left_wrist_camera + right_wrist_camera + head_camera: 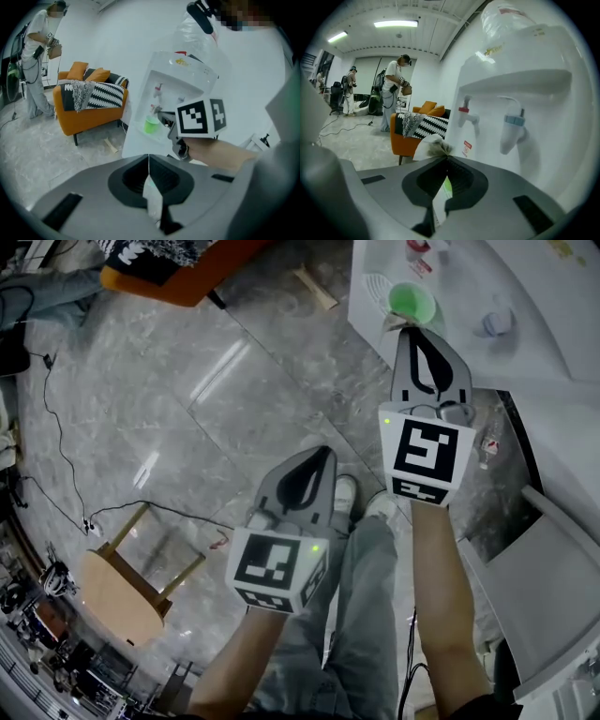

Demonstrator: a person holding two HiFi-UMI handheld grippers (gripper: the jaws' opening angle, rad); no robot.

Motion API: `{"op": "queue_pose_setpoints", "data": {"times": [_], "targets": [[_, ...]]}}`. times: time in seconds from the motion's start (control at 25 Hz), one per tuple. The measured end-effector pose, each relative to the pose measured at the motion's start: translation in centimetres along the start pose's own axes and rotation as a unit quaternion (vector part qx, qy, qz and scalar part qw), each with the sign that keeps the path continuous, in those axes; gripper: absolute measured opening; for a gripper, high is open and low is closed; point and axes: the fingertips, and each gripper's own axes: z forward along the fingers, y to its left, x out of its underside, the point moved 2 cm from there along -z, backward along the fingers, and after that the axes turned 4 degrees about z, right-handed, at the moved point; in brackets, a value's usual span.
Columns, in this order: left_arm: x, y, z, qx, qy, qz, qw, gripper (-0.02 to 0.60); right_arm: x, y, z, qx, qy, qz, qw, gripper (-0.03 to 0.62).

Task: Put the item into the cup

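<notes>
The water dispenser [534, 89] fills most of what my right gripper sees, and the green cup [411, 304] stands on its drip tray [373, 289] below the taps. I place everything else from that cup. My right gripper [406, 329] is just beside the cup on the side nearer my body, tips almost at the rim. Its jaws are pressed together on the item [432, 146], a thin paper piece whose crumpled pale end sticks out past the tips toward the cup, while the rest runs back between the jaws. My left gripper [323, 452] hangs well apart from the cup and closer to me. Its jaws are also clamped, on a pale slip [153, 199] with a fine thread [149, 164] rising from it; I can't tell whether that is a wrapper or part of the same thing. I judge the item to be very light, soft and easily crushed. It will flutter rather than drop cleanly and may cling to a pad on release. The hold is best kept on its flat middle, with the free end leading over the rim. The cup looks light too, so a nudge from my gripper could tip it.
</notes>
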Motion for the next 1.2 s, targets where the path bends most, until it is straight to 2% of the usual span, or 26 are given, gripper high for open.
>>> {"op": "queue_pose_setpoints", "data": {"times": [0.2, 0.32, 0.4, 0.68, 0.96, 1.2], "targets": [[0.1, 1.2, -0.2, -0.007, 0.012, 0.005, 0.9999, 0.014, 0.8, -0.9, 2.4, 0.008, 0.005, 0.025, 1.0, 0.009], [0.7, 1.0, 0.1, 0.016, 0.023, 0.0, 0.9996, 0.014, 1.5, -2.3, 3.6, 0.015, 0.007, 0.071, 0.997, 0.009], [1.2, 1.1, 0.0, 0.022, 0.032, -0.003, 0.9992, 0.014, 1.8, -2.9, 4.1, 0.026, 0.014, 0.084, 0.996, 0.009], [2.4, 1.3, 0.1, 0.028, 0.045, -0.003, 0.9986, 0.014, 2.3, -4.0, 5.0, 0.055, 0.033, 0.068, 0.996, 0.009], [2.3, 0.9, -0.6, 0.039, 0.028, 0.003, 0.9989, 0.014, 2.4, -4.8, 5.8, 0.067, 0.043, 0.062, 0.995, 0.009], [3.7, 0.4, -1.2, 0.045, 0.035, 0.001, 0.9984, 0.014, 2.6, -4.9, 5.6, 0.064, 0.044, 0.068, 0.995, 0.011]]}}
